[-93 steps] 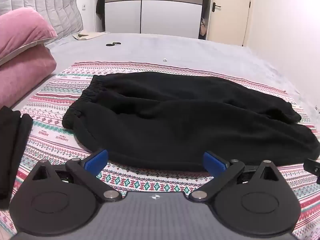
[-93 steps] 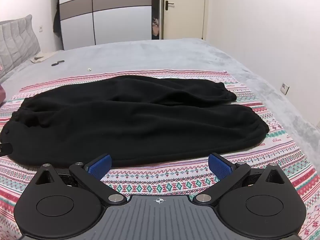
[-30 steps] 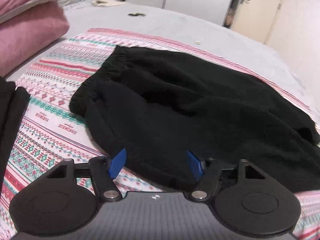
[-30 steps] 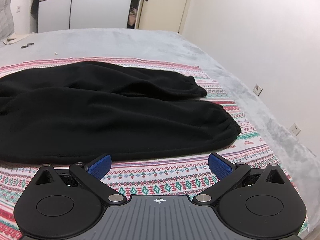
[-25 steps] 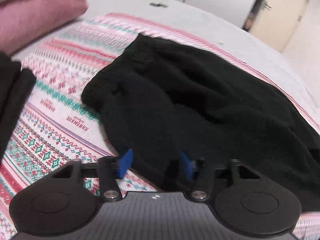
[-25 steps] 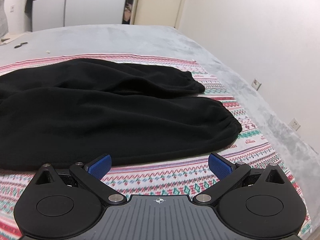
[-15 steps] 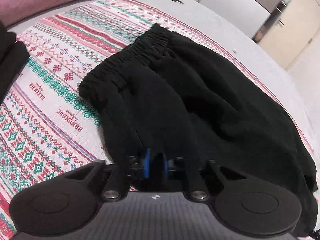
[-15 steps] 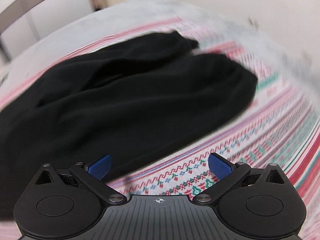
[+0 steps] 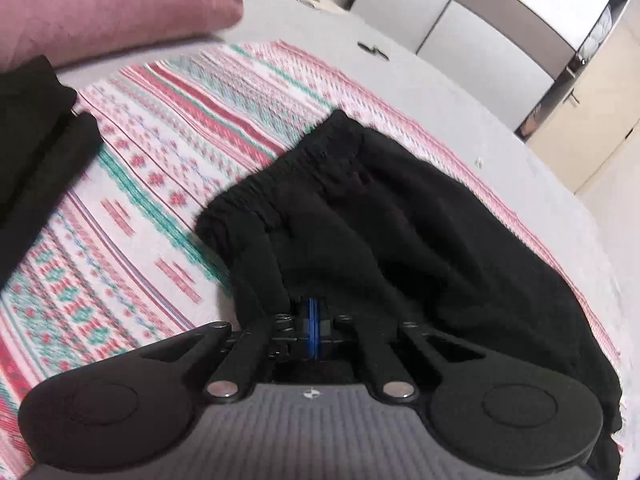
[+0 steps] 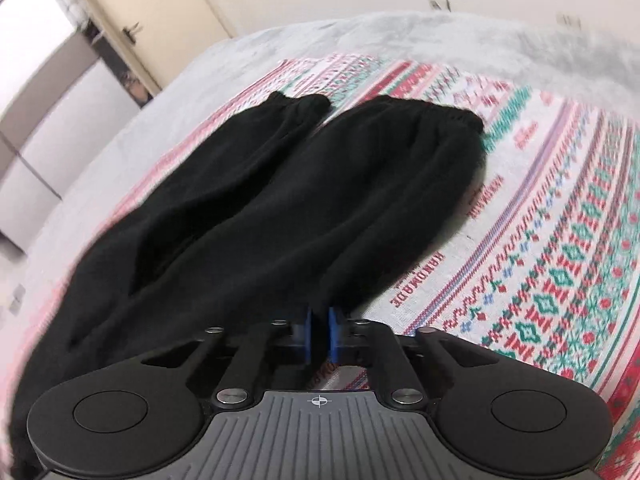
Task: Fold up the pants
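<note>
Left gripper [image 9: 313, 334]: blue pads pressed together on the near edge of the black fleece pants [image 9: 400, 232], beside the gathered waistband; folded black cloth [image 9: 36, 136] and pink pillow [image 9: 112, 4] lie further left. Patterned red-and-green woven blanket [image 9: 132, 208] shows bare around the pants. Right gripper [image 10: 319, 334]: pads clamped on the near leg's side edge, cuffs beyond.
</note>
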Tool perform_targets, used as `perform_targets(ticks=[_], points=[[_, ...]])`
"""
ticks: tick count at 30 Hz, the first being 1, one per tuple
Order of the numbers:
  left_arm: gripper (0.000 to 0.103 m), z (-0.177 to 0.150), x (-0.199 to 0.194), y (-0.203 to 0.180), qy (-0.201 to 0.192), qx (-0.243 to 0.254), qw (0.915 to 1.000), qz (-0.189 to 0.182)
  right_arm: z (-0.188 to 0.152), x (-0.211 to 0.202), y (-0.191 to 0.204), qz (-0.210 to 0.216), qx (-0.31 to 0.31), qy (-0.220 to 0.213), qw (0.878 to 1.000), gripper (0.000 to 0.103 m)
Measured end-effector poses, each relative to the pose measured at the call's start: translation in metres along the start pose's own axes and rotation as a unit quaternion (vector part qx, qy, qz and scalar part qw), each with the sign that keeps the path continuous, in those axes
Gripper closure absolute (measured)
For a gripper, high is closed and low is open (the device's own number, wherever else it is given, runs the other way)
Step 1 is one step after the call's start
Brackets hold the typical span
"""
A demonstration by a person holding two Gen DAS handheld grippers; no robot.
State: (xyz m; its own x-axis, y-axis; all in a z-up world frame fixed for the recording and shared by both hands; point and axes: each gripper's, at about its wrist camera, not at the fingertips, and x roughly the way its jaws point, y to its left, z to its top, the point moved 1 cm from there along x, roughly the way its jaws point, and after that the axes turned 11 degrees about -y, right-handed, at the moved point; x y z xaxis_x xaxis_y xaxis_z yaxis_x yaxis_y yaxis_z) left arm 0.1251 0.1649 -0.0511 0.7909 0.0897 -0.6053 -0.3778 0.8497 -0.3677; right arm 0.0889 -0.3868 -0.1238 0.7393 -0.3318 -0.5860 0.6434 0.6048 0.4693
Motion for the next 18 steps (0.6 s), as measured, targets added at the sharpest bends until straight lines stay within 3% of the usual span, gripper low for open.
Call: perform_targets(ticks=[4,7,9,11,13,14,15,17,18], points=[[0.073,0.019,-0.03,0.013,-0.016,-0.001,0.9998,-0.009,0.008,-0.023,0.001,0.02,0.006,-0.011,1.0,0.097],[0.073,0.025,-0.061,0.02,-0.073,0.05,0.9953,0.04,0.019,-0.063,0.012,0.057,0.01,-0.022,0.998,0.097],[0.073,0.031,-0.07,0.037,-0.086,0.051,0.9935,0.053,0.023,-0.085,0.02,0.047,-0.031,-0.051,0.997,0.097],[0.073,0.028,-0.067,0.051,-0.064,0.054,0.9961,0.028,0.021,-0.091,0.019,0.031,-0.068,-0.041,0.996,0.097],[0.072,0.021,-0.056,0.066,-0.023,-0.001,0.9997,0.009,0.016,-0.085,0.012,0.013,-0.081,-0.006,0.997,0.097],[0.067,0.019,-0.047,0.073,0.006,-0.04,0.999,-0.02,0.014,-0.083,0.006,0.002,-0.081,0.009,0.997,0.097],[0.054,0.017,-0.039,0.076,0.026,-0.076,0.9958,-0.045,0.014,-0.079,0.0,-0.003,-0.073,0.02,0.997,0.094],[0.028,0.017,-0.025,0.077,0.041,-0.12,0.9903,-0.058,0.017,-0.075,-0.015,-0.006,-0.016,0.024,1.0,0.088],[0.02,0.018,-0.02,0.078,0.036,-0.124,0.9902,-0.053,0.019,-0.073,-0.018,-0.008,-0.001,0.024,1.0,0.079]])
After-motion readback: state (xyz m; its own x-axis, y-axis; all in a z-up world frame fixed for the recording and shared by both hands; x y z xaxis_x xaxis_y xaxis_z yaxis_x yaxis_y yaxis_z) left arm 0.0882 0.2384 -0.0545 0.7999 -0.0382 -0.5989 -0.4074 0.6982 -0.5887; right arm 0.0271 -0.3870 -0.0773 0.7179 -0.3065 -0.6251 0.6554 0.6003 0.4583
